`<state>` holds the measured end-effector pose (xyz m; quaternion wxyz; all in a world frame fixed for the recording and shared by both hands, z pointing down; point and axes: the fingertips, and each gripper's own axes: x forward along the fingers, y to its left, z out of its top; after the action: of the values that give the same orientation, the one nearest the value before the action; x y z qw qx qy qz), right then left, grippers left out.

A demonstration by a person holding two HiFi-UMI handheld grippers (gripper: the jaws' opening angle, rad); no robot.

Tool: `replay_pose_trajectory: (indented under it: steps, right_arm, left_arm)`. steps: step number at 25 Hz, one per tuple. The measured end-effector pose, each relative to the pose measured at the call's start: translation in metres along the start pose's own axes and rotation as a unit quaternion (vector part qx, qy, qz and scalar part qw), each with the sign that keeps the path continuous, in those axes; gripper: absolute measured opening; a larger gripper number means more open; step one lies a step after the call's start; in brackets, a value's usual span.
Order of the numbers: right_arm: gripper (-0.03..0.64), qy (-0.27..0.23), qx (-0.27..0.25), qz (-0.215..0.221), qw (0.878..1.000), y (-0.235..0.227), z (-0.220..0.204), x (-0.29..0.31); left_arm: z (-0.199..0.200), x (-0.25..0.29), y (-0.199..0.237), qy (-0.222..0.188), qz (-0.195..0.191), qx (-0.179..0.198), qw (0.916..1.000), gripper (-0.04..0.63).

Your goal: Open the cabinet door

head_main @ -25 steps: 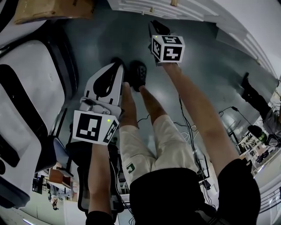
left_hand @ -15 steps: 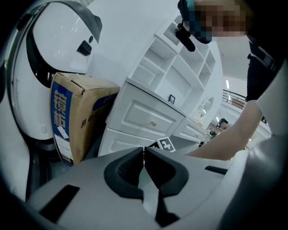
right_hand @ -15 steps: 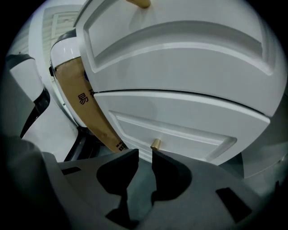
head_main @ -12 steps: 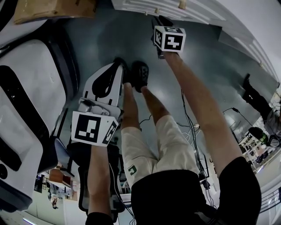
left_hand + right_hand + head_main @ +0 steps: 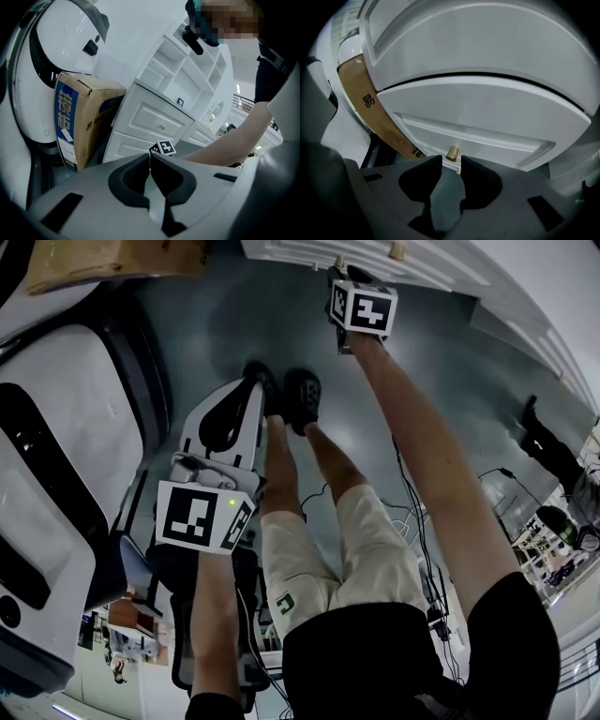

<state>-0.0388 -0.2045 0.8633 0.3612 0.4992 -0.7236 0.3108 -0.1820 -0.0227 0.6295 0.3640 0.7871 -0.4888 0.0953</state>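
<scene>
- My right gripper (image 5: 451,163) points steeply down at the white cabinet door (image 5: 487,117). Its jaws are spreading wider at this moment and pinch nothing.
- The door's brass knob (image 5: 452,153) sits just past my right fingertips, in line with the gap between them. Both pads are clear of it.
- In the head view, my right arm is stretched out, and the marker cube (image 5: 361,310) on that gripper is at the far edge of the scene, close to the low white cabinet (image 5: 412,263).
- My left gripper (image 5: 150,158) has its jaws pressed together with nothing in them. It hangs on the near left, well apart from the cabinet.
- A cardboard box (image 5: 75,117) stands just beside the cabinet's left end, with a white rounded housing (image 5: 61,42) behind it.
- My shoes (image 5: 302,399) are on the grey floor (image 5: 422,399), between the two grippers and nearer than the door.
</scene>
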Motion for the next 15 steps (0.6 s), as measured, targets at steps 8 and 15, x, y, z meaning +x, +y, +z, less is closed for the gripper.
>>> replay_pose_trajectory:
  steps: [8, 15]
  right_arm:
    - [0.146, 0.005, 0.017, -0.003, 1.000, -0.0009, 0.0004, 0.0075]
    - [0.117, 0.004, 0.019, 0.000, 1.000, -0.0010, 0.0010, 0.0086]
  left_arm:
    - [-0.0041, 0.0021, -0.0042, 0.014, -0.008, 0.009, 0.9998, 0.028]
    - [-0.0045, 0.0025, -0.0036, 0.016, -0.006, 0.009, 0.9998, 0.028]
